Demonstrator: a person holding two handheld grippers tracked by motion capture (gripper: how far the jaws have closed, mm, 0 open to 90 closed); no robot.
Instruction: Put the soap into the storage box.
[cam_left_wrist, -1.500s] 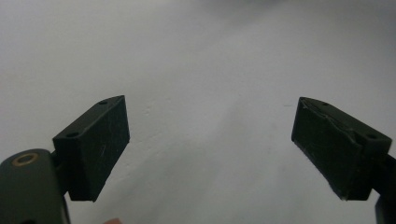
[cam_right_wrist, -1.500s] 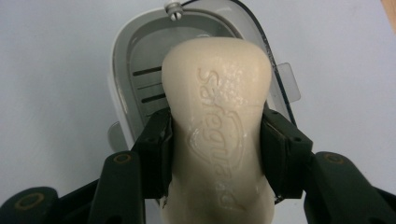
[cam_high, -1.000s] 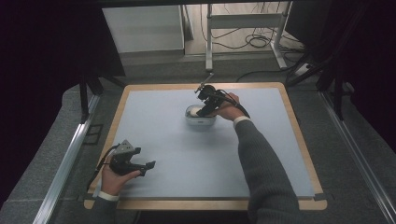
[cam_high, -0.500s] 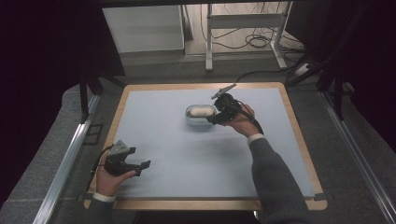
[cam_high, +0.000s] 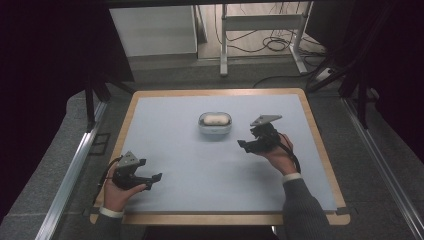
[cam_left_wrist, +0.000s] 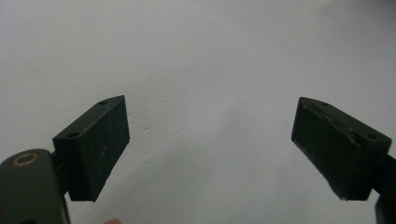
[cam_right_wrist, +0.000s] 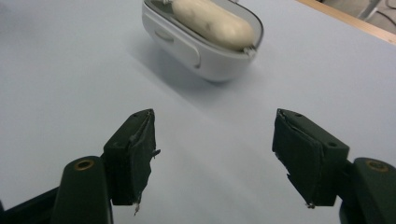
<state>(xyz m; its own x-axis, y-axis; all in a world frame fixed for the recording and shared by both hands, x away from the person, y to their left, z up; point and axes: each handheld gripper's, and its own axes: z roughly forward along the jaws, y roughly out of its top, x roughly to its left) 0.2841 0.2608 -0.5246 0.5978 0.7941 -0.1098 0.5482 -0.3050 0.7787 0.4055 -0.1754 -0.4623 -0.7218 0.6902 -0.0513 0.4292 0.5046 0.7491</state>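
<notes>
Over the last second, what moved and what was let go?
The right gripper has pulled back from over the white container toward the near right, jaws open and empty. The container, with a pale oblong item inside, kept its place on the mat. The left gripper stayed near the front left, open.

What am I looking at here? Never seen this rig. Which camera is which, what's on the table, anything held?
There is no robot arm: a person holds a two-jaw gripper in each hand at a table with a pale blue top.

The high view is a fixed camera looking down from the person's side. In it the left gripper sits near the front left, and the right gripper is right of centre.

The other two pictures come from cameras riding on the grippers, looking along their black jaws.

On the table lies a small white container with a pale oblong item inside. In the right gripper view it sits just ahead of the jaws.

Both grippers are open and hold nothing.
</notes>
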